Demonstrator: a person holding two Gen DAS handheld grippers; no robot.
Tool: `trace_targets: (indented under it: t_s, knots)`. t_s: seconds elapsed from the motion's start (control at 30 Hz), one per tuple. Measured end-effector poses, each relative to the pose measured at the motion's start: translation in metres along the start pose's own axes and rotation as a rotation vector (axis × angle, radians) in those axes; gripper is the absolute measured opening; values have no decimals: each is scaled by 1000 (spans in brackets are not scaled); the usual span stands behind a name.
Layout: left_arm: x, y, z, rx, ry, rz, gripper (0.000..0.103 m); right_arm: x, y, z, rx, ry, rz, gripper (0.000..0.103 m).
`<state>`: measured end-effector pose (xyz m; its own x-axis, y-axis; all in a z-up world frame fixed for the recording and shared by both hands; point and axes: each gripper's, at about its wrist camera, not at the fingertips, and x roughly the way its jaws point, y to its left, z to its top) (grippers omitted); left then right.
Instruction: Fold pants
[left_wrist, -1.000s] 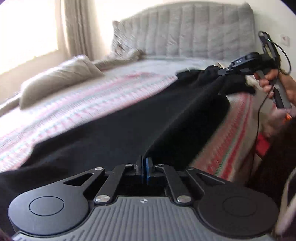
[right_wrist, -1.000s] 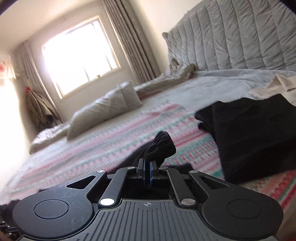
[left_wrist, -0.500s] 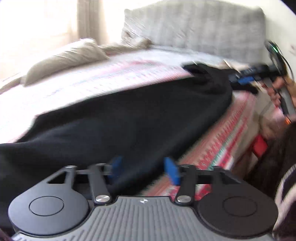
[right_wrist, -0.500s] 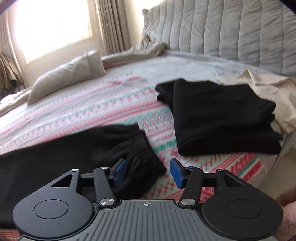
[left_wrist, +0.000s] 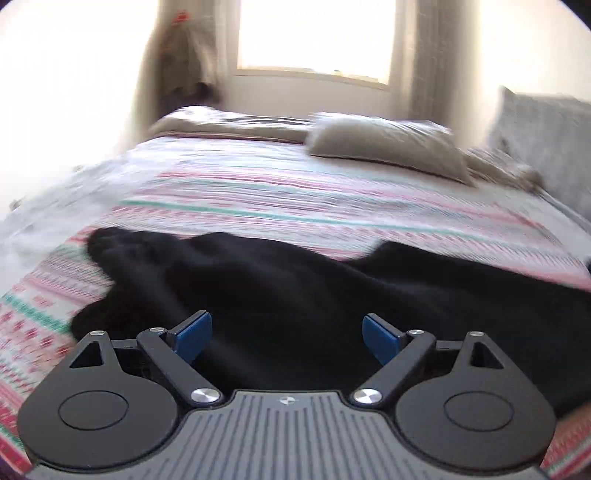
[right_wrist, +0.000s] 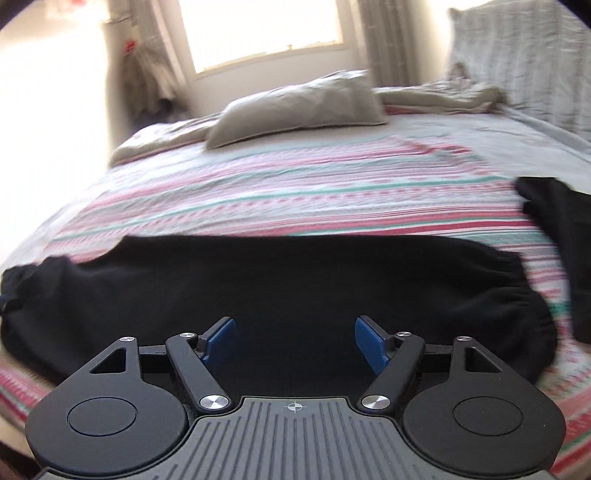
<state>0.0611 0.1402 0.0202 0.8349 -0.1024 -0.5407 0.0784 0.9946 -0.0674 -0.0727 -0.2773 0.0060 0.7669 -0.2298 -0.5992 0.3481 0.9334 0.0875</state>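
Lying flat across the striped bedspread (right_wrist: 295, 192), the black pants (right_wrist: 280, 280) run crosswise just ahead of both tools, cuffs to the right, waist to the left. The left gripper (left_wrist: 287, 338) and right gripper (right_wrist: 294, 341) hover above the cloth, jaws opening, nothing pinched. A folded dark pile (right_wrist: 565, 229) sits right; a pillow (right_wrist: 295, 107) lies well beyond. Nothing blocks the way.

Striped bedspread (right_wrist: 295, 192) covers bed. Grey pillow (right_wrist: 295, 107) lies on bedspread's far part, below bright window (right_wrist: 258, 29). Crumpled beige sheet (right_wrist: 443, 96) right of pillow. Quilted headboard (right_wrist: 524, 62) at bedspread's far right. Curtain (left_wrist: 417, 55) beside window.
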Motion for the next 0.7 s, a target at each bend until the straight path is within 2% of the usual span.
trace_targets:
  t_s: [0.17, 0.4, 0.57, 0.7]
  knots:
    - [5, 47, 6, -159, -28, 82, 99, 22, 55, 1, -100, 48, 120, 77]
    - [14, 82, 18, -264, -58, 135, 98, 45, 125, -4, -252, 81, 249, 77]
    - [25, 97, 25, -332, -69, 143, 83, 55, 180, -15, -386, 73, 346, 77]
    - [37, 110, 27, -428, -63, 152, 71, 69, 229, -29, -468, 74, 434, 77]
